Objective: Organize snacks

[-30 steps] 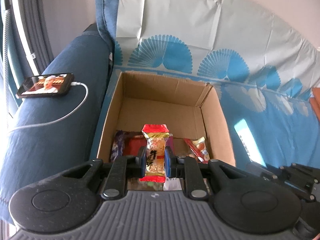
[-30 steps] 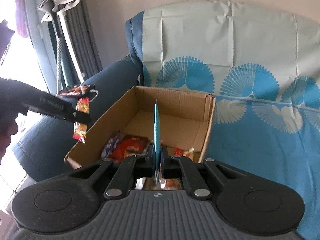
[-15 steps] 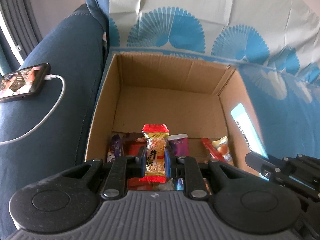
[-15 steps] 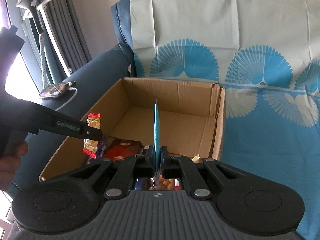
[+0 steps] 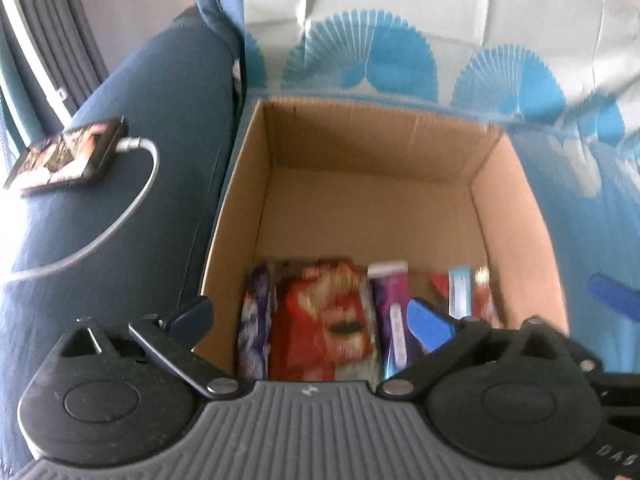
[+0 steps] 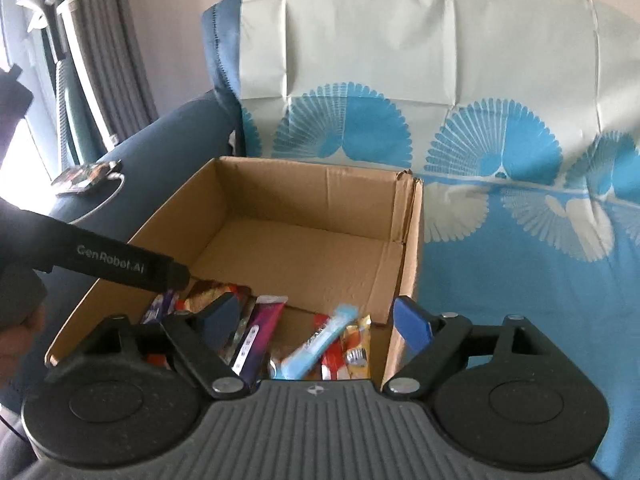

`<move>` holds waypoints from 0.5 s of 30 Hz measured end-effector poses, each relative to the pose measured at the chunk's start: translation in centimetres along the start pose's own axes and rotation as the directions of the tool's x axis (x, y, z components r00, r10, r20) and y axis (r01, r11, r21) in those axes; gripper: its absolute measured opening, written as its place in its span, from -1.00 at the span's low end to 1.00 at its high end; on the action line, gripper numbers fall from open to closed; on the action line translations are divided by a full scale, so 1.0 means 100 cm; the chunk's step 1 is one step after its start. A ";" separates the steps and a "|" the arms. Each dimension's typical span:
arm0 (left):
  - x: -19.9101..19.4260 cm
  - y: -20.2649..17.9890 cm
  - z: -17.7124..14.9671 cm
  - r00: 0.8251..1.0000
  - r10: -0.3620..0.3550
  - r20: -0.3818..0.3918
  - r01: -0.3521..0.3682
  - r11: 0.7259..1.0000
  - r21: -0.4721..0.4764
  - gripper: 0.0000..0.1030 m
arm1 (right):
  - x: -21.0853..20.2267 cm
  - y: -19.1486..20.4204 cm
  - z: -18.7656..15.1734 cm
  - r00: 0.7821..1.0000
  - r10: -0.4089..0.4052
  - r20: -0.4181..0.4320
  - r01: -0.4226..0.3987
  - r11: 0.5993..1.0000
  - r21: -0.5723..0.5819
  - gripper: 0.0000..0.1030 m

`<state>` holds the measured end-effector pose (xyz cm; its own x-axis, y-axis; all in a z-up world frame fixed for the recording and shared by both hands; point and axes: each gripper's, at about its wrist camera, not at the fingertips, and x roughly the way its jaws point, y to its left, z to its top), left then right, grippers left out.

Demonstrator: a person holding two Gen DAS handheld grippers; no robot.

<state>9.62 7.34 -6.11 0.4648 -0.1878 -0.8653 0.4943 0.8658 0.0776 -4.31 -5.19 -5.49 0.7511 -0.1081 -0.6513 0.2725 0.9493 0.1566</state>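
Observation:
An open cardboard box (image 5: 508, 208) stands on the sofa seat; it also shows in the right wrist view (image 6: 404, 248). Several snack packets lie along its near side: a red bag (image 5: 324, 320), a purple bar (image 5: 392, 312), a light blue bar (image 6: 316, 344) and a purple packet (image 5: 256, 312). My left gripper (image 5: 310, 320) is open and empty above the box's near edge. My right gripper (image 6: 320, 320) is open and empty above the near right part of the box. The left gripper's body (image 6: 120, 268) reaches over the box's left wall in the right wrist view.
A phone (image 5: 68, 156) with a white charging cable (image 5: 132, 200) lies on the dark blue sofa arm at the left. A blue fan-patterned cover (image 6: 520, 160) drapes the sofa back and seat to the right of the box. Curtains hang at the far left.
Both grippers have opened. The red-and-yellow snack has left my left gripper, and the light blue bar has left my right gripper and now lies in the box.

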 end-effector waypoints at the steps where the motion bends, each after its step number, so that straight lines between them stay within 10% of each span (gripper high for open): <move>1: -0.004 0.000 -0.006 1.000 0.002 -0.004 -0.002 1.000 0.002 1.00 | -0.006 0.001 -0.002 1.000 0.002 0.002 -0.002 1.000 -0.002 0.71; 15: -0.091 -0.002 -0.110 0.999 0.050 0.008 -0.050 0.998 -0.043 1.00 | -0.116 0.037 -0.062 0.997 -0.018 0.069 0.020 0.999 -0.039 0.89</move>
<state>-2.83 13.95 -3.72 0.4953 -0.1480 -0.8560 0.4385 0.8932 0.0993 -15.69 1.44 -1.96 0.7859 -0.1449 -0.6011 0.2638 0.9578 0.1140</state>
